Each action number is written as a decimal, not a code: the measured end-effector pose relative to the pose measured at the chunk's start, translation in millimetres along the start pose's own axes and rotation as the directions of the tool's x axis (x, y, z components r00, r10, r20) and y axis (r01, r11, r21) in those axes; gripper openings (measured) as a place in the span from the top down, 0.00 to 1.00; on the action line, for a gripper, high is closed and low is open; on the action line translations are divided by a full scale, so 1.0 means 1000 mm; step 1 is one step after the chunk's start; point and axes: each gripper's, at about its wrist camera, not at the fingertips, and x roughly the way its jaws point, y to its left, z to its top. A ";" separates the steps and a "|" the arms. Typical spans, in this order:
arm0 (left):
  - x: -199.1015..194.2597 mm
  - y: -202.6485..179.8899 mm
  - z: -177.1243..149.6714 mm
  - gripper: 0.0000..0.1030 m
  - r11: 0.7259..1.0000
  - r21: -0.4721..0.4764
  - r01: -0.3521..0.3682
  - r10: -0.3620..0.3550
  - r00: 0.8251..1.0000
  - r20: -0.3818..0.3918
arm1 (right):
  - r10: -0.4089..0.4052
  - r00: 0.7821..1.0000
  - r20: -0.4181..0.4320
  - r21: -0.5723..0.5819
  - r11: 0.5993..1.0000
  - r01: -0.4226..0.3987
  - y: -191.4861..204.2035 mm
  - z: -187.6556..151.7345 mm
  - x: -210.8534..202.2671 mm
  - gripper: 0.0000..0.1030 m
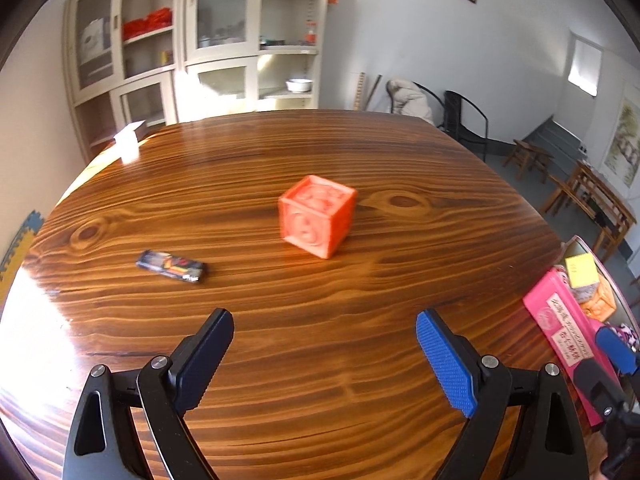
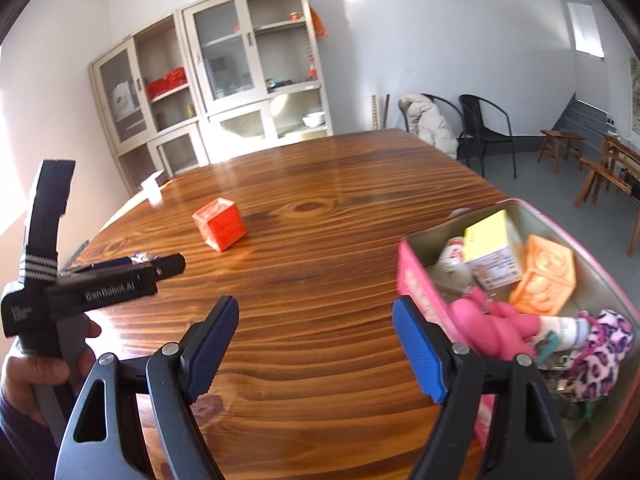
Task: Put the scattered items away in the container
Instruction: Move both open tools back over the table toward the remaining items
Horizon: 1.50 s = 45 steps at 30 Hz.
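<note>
Both grippers, left [image 1: 325, 354] and right [image 2: 316, 342], gape wide with nothing between them over the wooden table [image 1: 320, 360]. Ahead sits a red cube [image 1: 316, 216]; cabinets [image 2: 208, 80] line the wall. The pink tin [image 2: 420, 280] at right holds an orange block [image 2: 544, 276], a yellow-topped box [image 2: 490, 240] and a pink toy [image 2: 492, 328].

Left gripper [image 1: 325, 360]: black plastic arms with triangular cut-outs, silver round screws at pivots, blue ribbed pads [image 1: 444, 364] on inner faces of both fingers. Right gripper [image 2: 316, 346]: same build, black arms, silver screws, blue ribbed pads [image 2: 416, 352]. Seen from right wrist, left gripper's body is black, with white lettering "GenRobot.AI" along side, upright black grip behind it with silver studded band. Hand [image 2: 36, 364] on grip; dark purple sleeve [image 2: 16, 432] at wrist.
</note>
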 end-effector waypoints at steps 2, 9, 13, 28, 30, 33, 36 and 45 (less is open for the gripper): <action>0.000 0.017 -0.001 0.08 1.000 -0.019 -0.022 0.022 1.000 0.003 | 0.017 1.000 -0.023 -0.009 1.000 -0.017 0.009 -0.001 0.009 0.20; 0.008 0.085 0.001 0.08 0.988 -0.081 -0.134 0.134 0.991 -0.003 | 0.040 0.997 -0.065 -0.024 0.999 -0.041 0.028 -0.007 0.027 0.20; 0.019 0.122 0.003 0.08 0.981 -0.117 -0.156 0.154 0.988 -0.022 | 0.051 0.995 -0.087 -0.023 0.998 -0.053 0.034 -0.008 0.037 0.20; 0.079 0.144 0.015 0.08 0.993 0.071 -0.090 0.097 0.990 -0.105 | 0.087 0.980 -0.182 0.013 0.996 -0.086 0.034 -0.013 0.071 0.20; 0.087 0.142 0.018 0.08 0.994 0.081 -0.070 0.080 0.989 -0.126 | 0.088 0.978 -0.187 0.018 0.996 -0.086 0.033 -0.014 0.072 0.20; 0.093 0.141 0.022 0.08 0.996 0.079 -0.043 0.053 0.989 -0.135 | 0.092 0.977 -0.195 0.022 0.996 -0.089 0.033 -0.014 0.074 0.20; 0.099 0.141 0.026 0.08 0.996 0.076 -0.045 0.055 0.989 -0.140 | 0.097 0.974 -0.203 0.025 0.995 -0.094 0.033 -0.014 0.075 0.20; 0.100 0.135 0.033 0.08 0.999 0.000 -0.044 0.044 0.988 -0.147 | 0.102 0.971 -0.217 0.025 0.995 -0.099 0.033 -0.015 0.077 0.20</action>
